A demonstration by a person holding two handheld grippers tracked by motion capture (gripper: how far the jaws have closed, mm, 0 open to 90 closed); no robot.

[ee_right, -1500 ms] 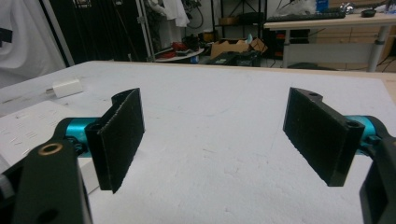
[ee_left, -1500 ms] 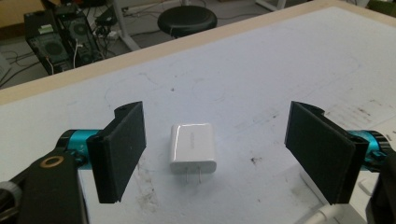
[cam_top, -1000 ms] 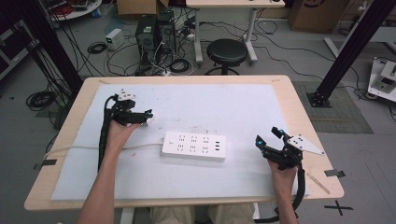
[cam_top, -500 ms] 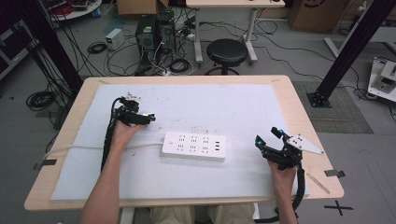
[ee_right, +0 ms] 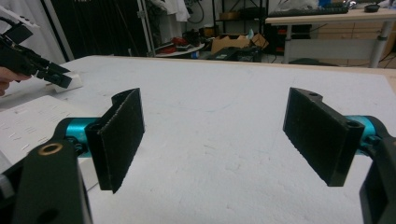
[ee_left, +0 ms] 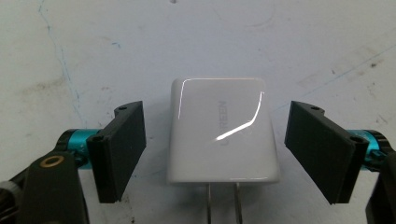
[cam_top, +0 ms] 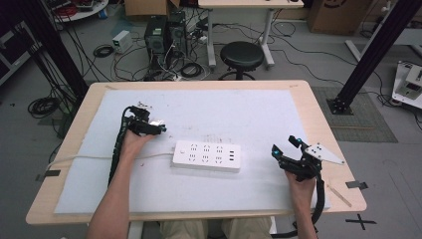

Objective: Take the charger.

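Observation:
A white wall charger (ee_left: 223,131) with two metal prongs lies flat on the white mat, between the open jaws of my left gripper (ee_left: 215,149); a gap shows on each side of it. In the high view the left gripper (cam_top: 155,127) points down at the mat's left part, with the charger (cam_top: 158,123) a small bright spot at its tips. A white power strip (cam_top: 207,156) lies in the middle, its cord (cam_top: 84,159) running left. My right gripper (cam_top: 284,148) rests open near the right edge, with nothing between its fingers (ee_right: 120,135).
The white mat (cam_top: 239,109) covers most of the wooden table (cam_top: 318,114). Tape strips mark the table's edges. In the right gripper view the power strip (ee_right: 28,121) lies at the left and the left gripper (ee_right: 32,63) beyond it. A stool (cam_top: 241,56) and cables stand behind the table.
My left gripper has moved right and down onto the mat, coming over the charger. The right gripper has stayed in place.

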